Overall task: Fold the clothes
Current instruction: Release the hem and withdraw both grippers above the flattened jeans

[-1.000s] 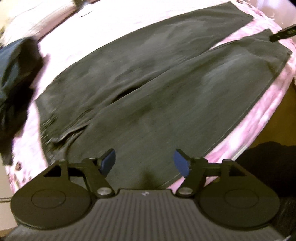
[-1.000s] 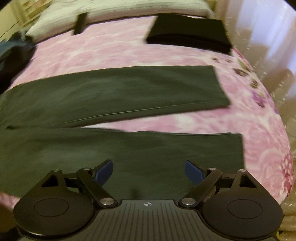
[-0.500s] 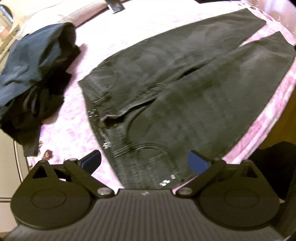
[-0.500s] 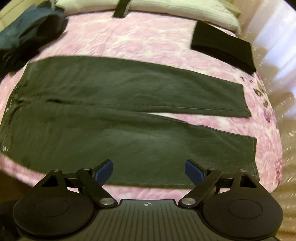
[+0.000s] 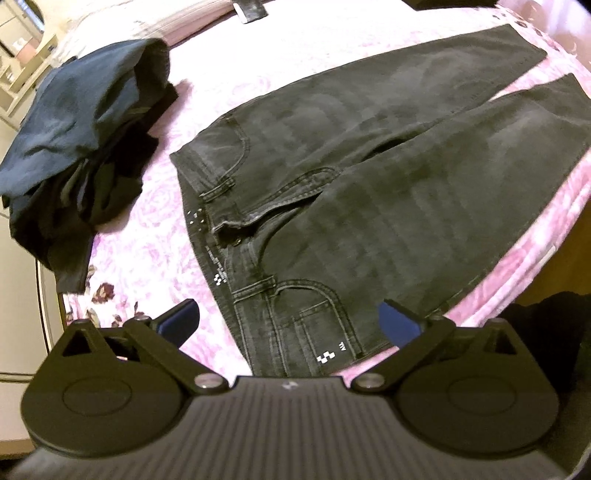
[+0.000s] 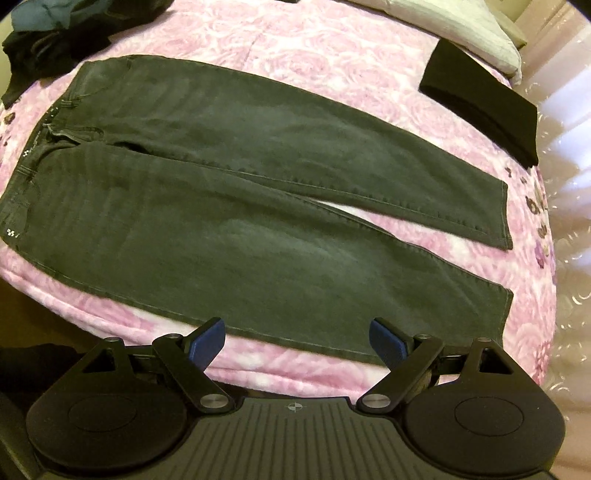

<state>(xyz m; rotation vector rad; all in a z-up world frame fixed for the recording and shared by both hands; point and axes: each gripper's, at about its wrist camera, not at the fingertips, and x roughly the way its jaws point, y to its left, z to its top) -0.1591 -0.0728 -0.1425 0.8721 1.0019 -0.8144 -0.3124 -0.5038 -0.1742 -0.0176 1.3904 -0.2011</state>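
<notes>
Black jeans (image 6: 236, 206) run waistband-left, hems-right; your left gripper (image 5: 290, 323) hangs over the waistband, right gripper (image 6: 297, 341) at the near leg, both jaws wide.

Pretty much the whole scene is a bed (image 6: 332, 48) with a pink rose-print cover, and there's a pale striped pillow (image 6: 461, 33) up at the head end. On the right a sheer white curtain (image 6: 569, 110) glows with light coming through, while the left wrist view shows some cream shelving (image 5: 22, 62) off in the top left corner. Lighting is warm and kinda dim, with brownish floor (image 5: 554, 266) past the bed's near edge.
</notes>
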